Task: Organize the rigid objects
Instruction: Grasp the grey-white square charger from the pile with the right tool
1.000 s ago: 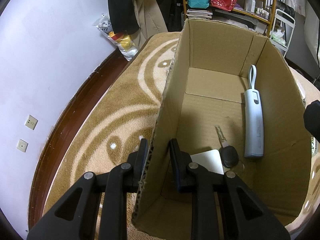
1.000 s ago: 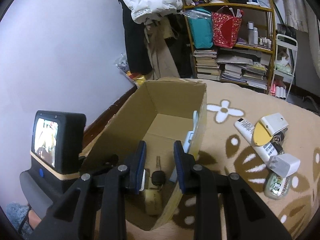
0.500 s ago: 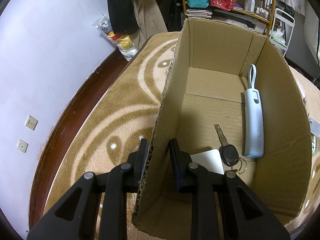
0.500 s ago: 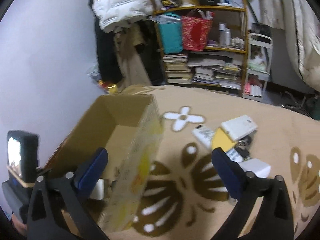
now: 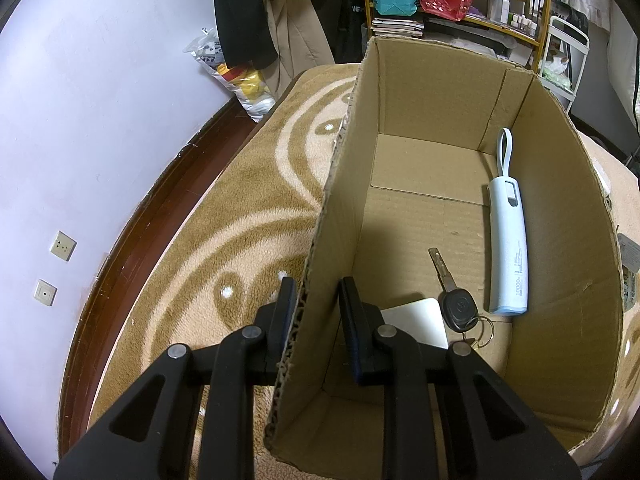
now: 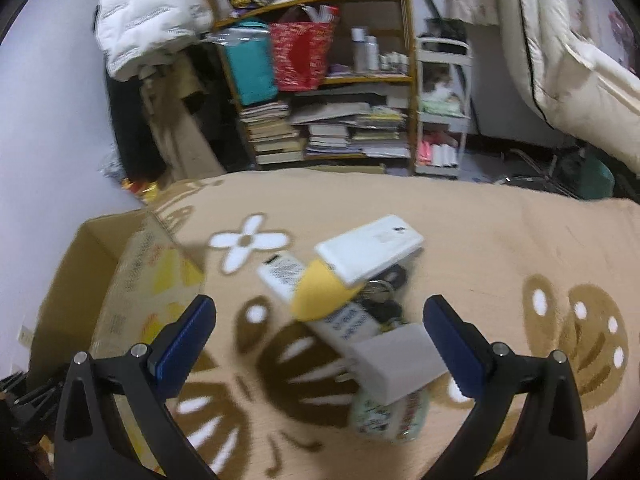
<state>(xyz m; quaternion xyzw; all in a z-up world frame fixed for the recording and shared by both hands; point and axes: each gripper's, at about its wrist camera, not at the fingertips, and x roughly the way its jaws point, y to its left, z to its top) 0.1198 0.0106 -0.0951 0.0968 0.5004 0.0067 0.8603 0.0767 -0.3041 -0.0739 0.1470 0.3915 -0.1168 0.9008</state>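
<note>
Left gripper is clamped on the near left wall of the cardboard box, one finger outside, one inside, steadying it. Inside I see a white card, a car key and a pale blue power bank lying lengthwise along the right wall.

Right gripper hangs with its jaws spread wide and empty over the pile on the blanket, right of the box. Nearest it, I judge, is the white charger block, low and slightly right of centre between the fingers, touching the white tube whose long axis runs from far left to near right. Beyond lies a white phone-like slab. This hand is plainly the closer one.
</note>
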